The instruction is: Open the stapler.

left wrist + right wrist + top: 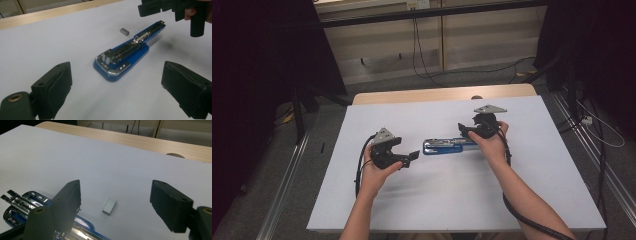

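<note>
The person's forearms are reaching in from the near edge of the high view, each hand gripping a claw over the white surface. The left claw is hovering just off the near end of a blue stapler, its jaws standing wide with nothing between them; in the left gripper view the two black pads are sitting far apart, with the stapler lying on the surface ahead of them. The stapler is lying open, its metal staple track exposed along the top. The right claw is hanging over the stapler's other end, its jaws also spread wide and gripping nothing. In the right gripper view a small grey block of staples is lying on the surface between the two pads, touching neither, just beside the stapler. The same staple block is showing in the left gripper view, apart from the stapler's far end.
</note>
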